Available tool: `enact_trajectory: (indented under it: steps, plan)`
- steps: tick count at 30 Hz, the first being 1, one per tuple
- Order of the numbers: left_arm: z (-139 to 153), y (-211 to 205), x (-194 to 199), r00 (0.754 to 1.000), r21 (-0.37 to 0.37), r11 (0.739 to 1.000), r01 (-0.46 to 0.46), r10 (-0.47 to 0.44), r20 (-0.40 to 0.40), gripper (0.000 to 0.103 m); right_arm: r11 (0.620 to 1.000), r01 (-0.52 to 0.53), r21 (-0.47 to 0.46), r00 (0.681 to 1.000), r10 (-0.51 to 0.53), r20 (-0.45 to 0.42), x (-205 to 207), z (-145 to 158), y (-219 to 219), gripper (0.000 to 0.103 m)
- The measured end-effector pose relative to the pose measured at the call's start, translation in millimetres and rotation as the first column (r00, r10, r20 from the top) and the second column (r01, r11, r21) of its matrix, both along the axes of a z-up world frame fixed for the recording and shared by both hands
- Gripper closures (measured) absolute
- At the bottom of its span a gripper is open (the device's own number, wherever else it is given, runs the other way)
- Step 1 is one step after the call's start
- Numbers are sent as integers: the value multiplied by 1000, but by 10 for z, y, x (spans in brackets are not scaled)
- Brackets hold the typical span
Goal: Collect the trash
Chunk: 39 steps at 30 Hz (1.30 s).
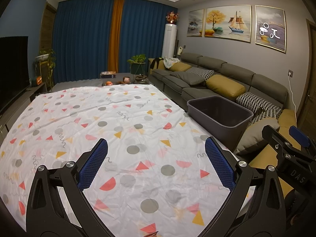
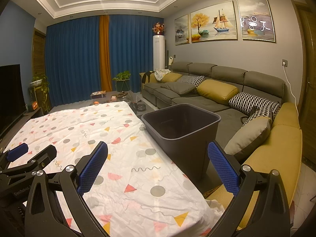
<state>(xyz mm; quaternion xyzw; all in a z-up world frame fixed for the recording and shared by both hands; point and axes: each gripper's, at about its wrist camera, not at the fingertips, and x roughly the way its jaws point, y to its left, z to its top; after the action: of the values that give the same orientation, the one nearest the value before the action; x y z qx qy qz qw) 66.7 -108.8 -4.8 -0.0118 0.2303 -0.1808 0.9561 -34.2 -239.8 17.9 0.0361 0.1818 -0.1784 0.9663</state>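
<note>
Here both tongs, left [image 1: 156, 158] and right [image 2: 158, 160], hang spread apart and empty over the tabletop's [image 1: 118, 118] near edge. The bin [image 2: 180, 122] stands at its right edge. No trash shows; I'd scan the cloth first, then carry finds over the rim.

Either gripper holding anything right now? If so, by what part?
Nothing is held. The left gripper and right gripper are both open over the patterned tablecloth, with nothing between the pads. The gray bin stands untouched.
</note>
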Motion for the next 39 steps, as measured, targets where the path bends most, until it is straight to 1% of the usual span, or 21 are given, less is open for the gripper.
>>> enact_trajectory:
  steps: [39]
  plan:
    - [-7, 12, -9, 1000, 1, 1000, -2, 2, 1, 6, 1000, -2, 2, 1000, 2, 0, -19, -32, -7, 5]
